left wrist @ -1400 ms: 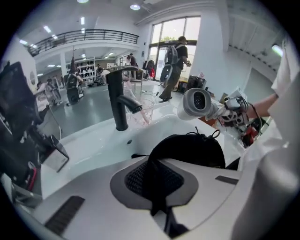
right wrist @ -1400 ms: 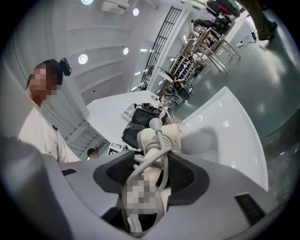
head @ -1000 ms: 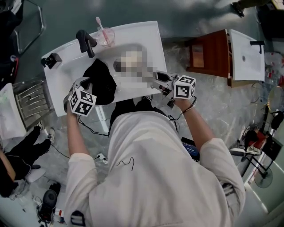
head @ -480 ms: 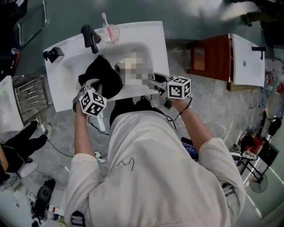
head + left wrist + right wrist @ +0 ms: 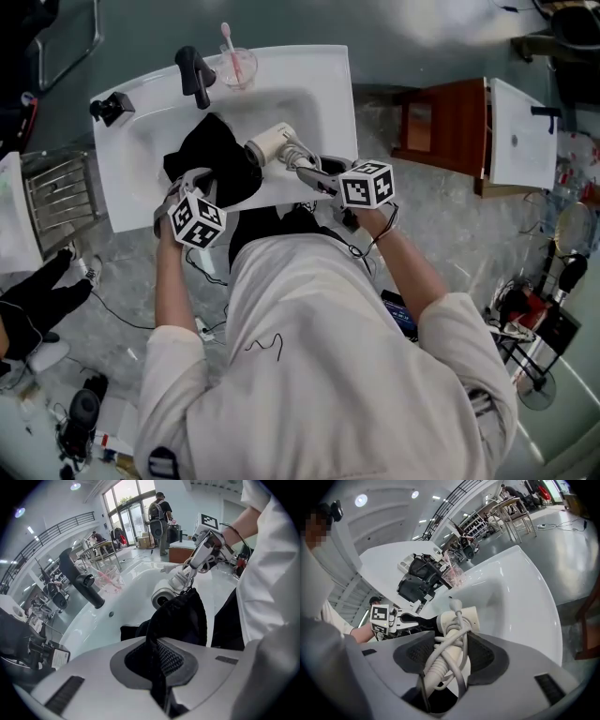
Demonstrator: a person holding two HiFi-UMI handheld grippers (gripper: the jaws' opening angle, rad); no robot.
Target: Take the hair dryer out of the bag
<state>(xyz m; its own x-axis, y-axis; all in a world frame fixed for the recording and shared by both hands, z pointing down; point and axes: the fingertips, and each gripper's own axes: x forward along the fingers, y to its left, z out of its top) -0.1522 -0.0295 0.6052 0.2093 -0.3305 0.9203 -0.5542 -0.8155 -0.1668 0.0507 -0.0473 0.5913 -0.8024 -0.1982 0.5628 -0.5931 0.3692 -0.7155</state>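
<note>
2 grippers are at work over the white, glossy sink (image 5: 323, 70). Your left gripper (image 5: 192, 178) points steeply down, and its jaws are pinched almost fully together on a fold of the black bag (image 5: 217, 159). In the left gripper view, that soft, matte cloth runs up from between the ribbed dark pads of the left gripper (image 5: 157, 667) and bunches into a limp hump.

Your right gripper (image 5: 302, 167) has its jaws set fairly wide, but they are clamped on the handle of the hair dryer (image 5: 270, 145). In the right gripper view, the smooth white handle stands between the textured pads of the right gripper (image 5: 445, 663). The pale rubbery cord (image 5: 440, 660) is wrapped around the handle in loops.

The hair dryer is a short white plastic cylinder lying over the basin, at 3 o'clock from the bag. Its round barrel end (image 5: 164, 595) shows bare, just beside the bag's upper edge.

The curved black faucet (image 5: 194, 75) stands on the sink's rim at 12 o'clock from the bag. At 3 o'clock from the faucet is 1 clear cup (image 5: 236, 66) with a pink toothbrush (image 5: 228, 42) in it.
</note>
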